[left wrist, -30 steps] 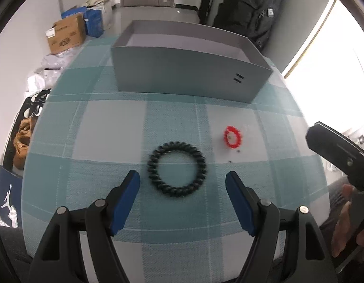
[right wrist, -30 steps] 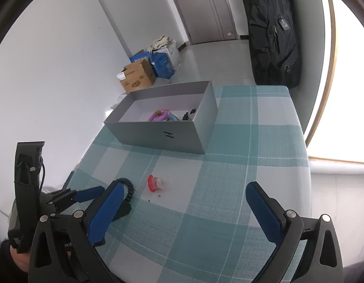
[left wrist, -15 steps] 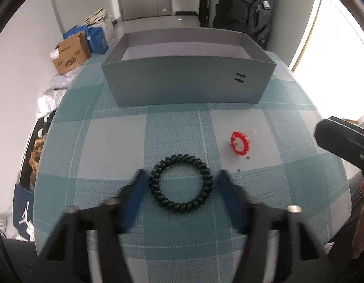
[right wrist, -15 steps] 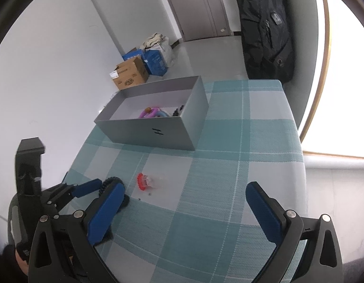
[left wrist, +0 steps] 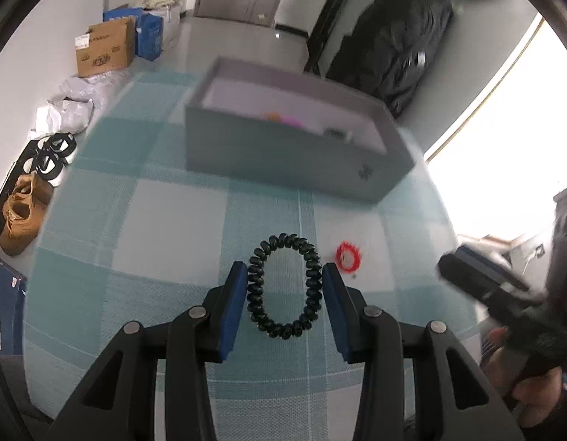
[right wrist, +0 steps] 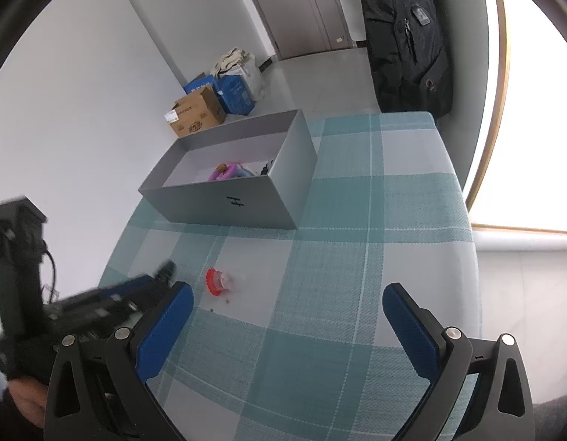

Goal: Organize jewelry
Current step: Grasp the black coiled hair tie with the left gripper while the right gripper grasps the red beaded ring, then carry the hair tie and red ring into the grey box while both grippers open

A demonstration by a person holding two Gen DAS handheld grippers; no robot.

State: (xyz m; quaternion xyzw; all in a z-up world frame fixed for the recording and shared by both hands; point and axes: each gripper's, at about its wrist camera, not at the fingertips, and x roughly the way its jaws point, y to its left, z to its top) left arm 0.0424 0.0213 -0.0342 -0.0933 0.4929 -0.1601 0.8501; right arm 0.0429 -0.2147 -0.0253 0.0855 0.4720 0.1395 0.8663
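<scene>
A black spiral bracelet (left wrist: 255,286) is squeezed into an upright oval between the blue pads of my left gripper (left wrist: 283,270). Its jaws are closing and press on both sides of the coil, just above the checked tablecloth (left wrist: 136,220). A small red beaded ring (left wrist: 348,256) lies on the cloth just right of the bracelet. Behind stands the open grey box (left wrist: 283,158) with pink and coloured pieces (right wrist: 228,171) inside. My right gripper (right wrist: 287,294) hovers open over the cloth with nothing between its fingers, and the red ring (right wrist: 214,282) lies ahead to its left.
The table (right wrist: 449,169) drops off at the right towards a bright window. A black bag (left wrist: 397,47) hangs behind the box. A cardboard box (left wrist: 103,51) and shoes (left wrist: 22,205) sit on the floor at the left. A hand holds the other gripper (left wrist: 482,279).
The left jaws have come in from wide apart onto the black bracelet and squeezed it from round to oval. The left view has risen, so the box's inside shows. The right gripper stays open.
</scene>
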